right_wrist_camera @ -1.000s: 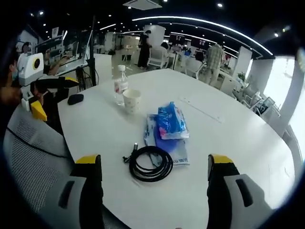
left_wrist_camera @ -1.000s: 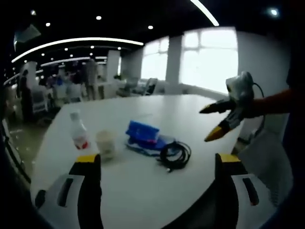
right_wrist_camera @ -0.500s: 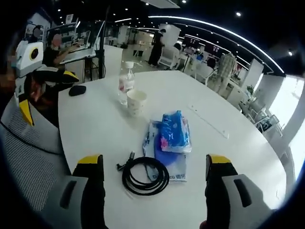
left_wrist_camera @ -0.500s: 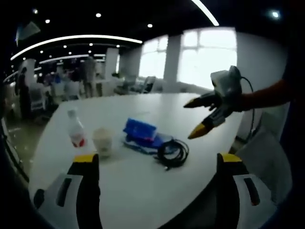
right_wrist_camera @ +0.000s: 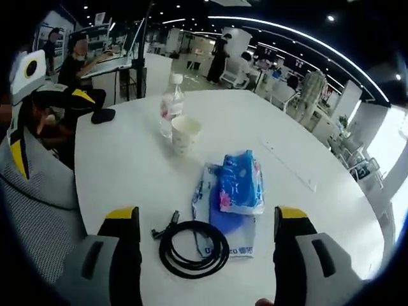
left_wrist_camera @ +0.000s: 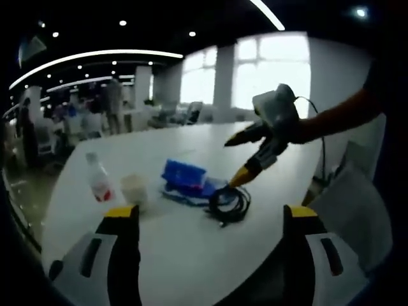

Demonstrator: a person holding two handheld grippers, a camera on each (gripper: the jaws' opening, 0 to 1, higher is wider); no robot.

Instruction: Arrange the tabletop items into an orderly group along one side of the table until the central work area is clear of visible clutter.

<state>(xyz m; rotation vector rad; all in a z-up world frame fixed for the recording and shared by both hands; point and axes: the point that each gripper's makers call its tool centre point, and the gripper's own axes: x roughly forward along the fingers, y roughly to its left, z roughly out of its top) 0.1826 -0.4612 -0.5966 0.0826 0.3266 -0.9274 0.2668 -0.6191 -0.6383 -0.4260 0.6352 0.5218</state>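
Observation:
On the white table (right_wrist_camera: pixel 127 172) lie a black cable coil (right_wrist_camera: pixel 191 247), a flat blue-and-white pack (right_wrist_camera: pixel 229 224) and a blue packet (right_wrist_camera: pixel 241 180) resting on it. A paper cup (right_wrist_camera: pixel 185 134) and a water bottle (right_wrist_camera: pixel 172 104) stand further back. My right gripper (right_wrist_camera: pixel 205 213) is open just above the cable coil (left_wrist_camera: pixel 228 203), empty; from the left gripper view the right gripper (left_wrist_camera: pixel 233 164) hangs over the packet (left_wrist_camera: pixel 183 173). My left gripper (left_wrist_camera: pixel 209 211) is open and empty near the table edge, before the cup (left_wrist_camera: pixel 134 190) and bottle (left_wrist_camera: pixel 99 178).
A black mouse (right_wrist_camera: pixel 102 116) lies at the table's far left edge, close to the left gripper (right_wrist_camera: pixel 54 124). A grey mesh chair back (right_wrist_camera: pixel 38 217) stands against the near edge. Other desks, chairs and people fill the room behind.
My right gripper has moved forward and down toward the cable coil and packets, still open. The left gripper has hardly moved. Nothing on the table has shifted.

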